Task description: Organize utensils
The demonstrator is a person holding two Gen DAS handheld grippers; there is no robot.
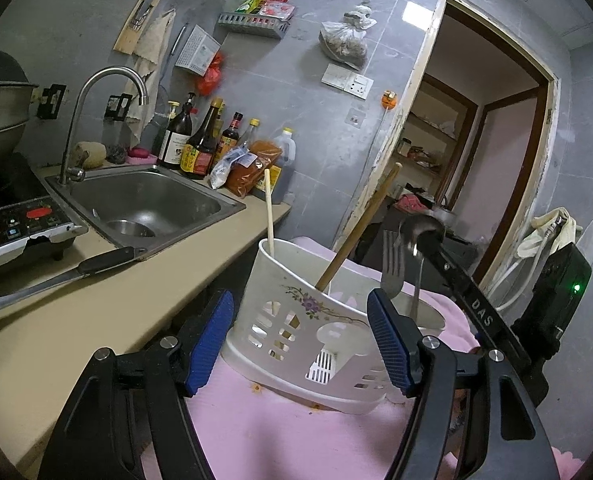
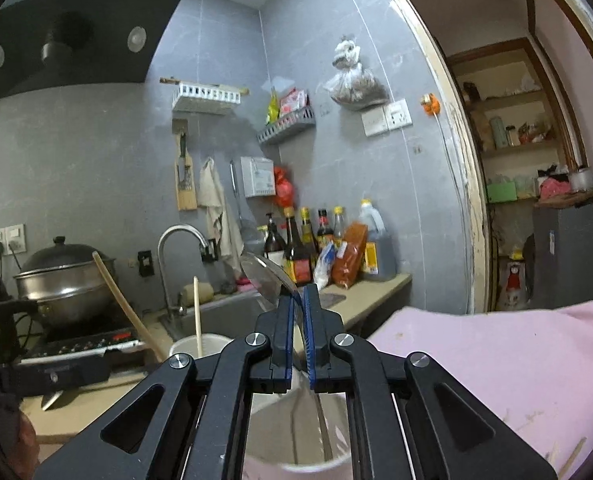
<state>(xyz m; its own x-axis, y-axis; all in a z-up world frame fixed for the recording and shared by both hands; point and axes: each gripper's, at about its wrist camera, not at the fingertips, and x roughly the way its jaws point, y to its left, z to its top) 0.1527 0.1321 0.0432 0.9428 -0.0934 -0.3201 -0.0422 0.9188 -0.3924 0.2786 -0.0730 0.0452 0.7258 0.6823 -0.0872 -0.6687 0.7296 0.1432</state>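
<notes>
**Spoon going into the holder**

The beige desk point(image 1: 96, 312) runs along the grey tiled wall, with a steel sink point(image 1: 144, 200) set into it and a pink cloth point(image 1: 296, 432) spread over the near end. On that cloth stands the white plastic utensil holder with a painted flower sprig point(image 1: 296, 320). It already holds a pale chopstick point(image 1: 269, 208), a wooden-handled utensil point(image 1: 360, 228) leaning right, and a steel fork point(image 1: 392, 264) standing tines up.

The left gripper point(image 1: 300, 344) brackets the holder, its blue fingers point(image 1: 212, 340) set either side of the white wall; whether they press on it or merely stand beside it I cannot tell.

The right gripper point(image 2: 298, 328) has its fingers clenched on a shiny steel spoon point(image 2: 268, 280), bowl up and handle hanging down into the holder's right-hand compartment, just beside the fork.

The step in hand looks like the drop of the spoon into the holder. The next move likely calls for lowering the handle until it finds the bottom, then letting go and lifting clear.

The fork stands close and could be knocked; the leaning wooden handle crowds the way out. Elsewhere, a long kitchen knife point(image 1: 56, 276) lies on the desk near the black induction cooker point(image 1: 20, 224), probably still to be sorted.
</notes>
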